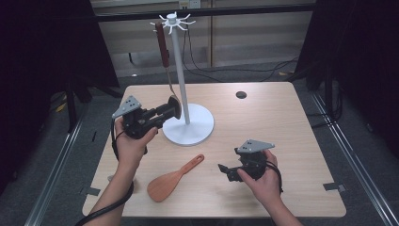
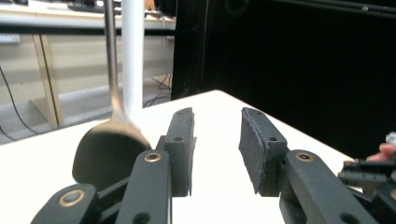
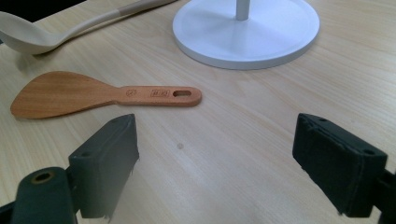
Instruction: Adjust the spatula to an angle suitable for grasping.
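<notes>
Left gripper [image 1: 175, 107] sits right by the metal spatula with the dark red handle [image 1: 164, 52] hanging on the white hook stand with a round base [image 1: 181, 70]. Its jaws are parted with nothing between them, the spatula blade just beside. Right gripper [image 1: 223, 168] is wide open over the table, near the flat wooden rice paddle [image 1: 171, 179].

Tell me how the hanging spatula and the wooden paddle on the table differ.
The hanging spatula dangles upright from the white stand; the wooden paddle lies flat on the table. The spatula has a dark handle, thin metal neck and dark blade; the paddle is one piece of orange-brown wood. The spatula looks longer. Neither is gripped.
</notes>
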`<move>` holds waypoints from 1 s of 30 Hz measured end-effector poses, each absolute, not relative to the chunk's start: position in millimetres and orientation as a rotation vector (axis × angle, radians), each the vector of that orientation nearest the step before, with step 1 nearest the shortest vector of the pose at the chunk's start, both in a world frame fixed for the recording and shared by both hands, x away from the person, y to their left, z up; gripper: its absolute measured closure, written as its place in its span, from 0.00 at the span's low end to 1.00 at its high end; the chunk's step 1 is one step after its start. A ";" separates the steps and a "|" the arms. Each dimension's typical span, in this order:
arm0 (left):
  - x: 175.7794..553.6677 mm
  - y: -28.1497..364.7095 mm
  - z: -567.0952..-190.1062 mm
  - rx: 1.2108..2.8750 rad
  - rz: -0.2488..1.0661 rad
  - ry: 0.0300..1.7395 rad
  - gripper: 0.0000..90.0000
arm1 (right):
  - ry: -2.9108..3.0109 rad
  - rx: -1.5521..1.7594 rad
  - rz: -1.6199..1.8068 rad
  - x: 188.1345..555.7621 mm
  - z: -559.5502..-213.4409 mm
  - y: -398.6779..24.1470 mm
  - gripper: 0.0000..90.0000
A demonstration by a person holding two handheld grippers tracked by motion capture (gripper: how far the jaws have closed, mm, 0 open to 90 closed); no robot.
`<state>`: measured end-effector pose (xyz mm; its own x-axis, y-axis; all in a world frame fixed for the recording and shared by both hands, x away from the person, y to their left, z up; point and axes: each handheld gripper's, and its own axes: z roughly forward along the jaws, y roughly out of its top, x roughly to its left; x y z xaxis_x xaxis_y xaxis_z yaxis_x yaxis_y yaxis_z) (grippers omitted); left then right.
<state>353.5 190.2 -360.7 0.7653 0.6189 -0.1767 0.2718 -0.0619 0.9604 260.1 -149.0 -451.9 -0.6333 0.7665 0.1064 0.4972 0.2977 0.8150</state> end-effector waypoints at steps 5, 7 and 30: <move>348.0 199.7 -379.5 1.676 0.339 0.764 0.70 | 2.267 1.144 1.255 260.0 -452.3 -147.6 0.15; 348.1 204.3 -387.6 1.682 0.344 0.780 0.70 | 2.270 1.143 1.253 260.0 -452.7 -147.5 0.15; 367.6 250.1 -443.5 1.803 0.374 1.078 0.66 | 2.270 1.140 1.254 259.1 -451.4 -146.9 0.15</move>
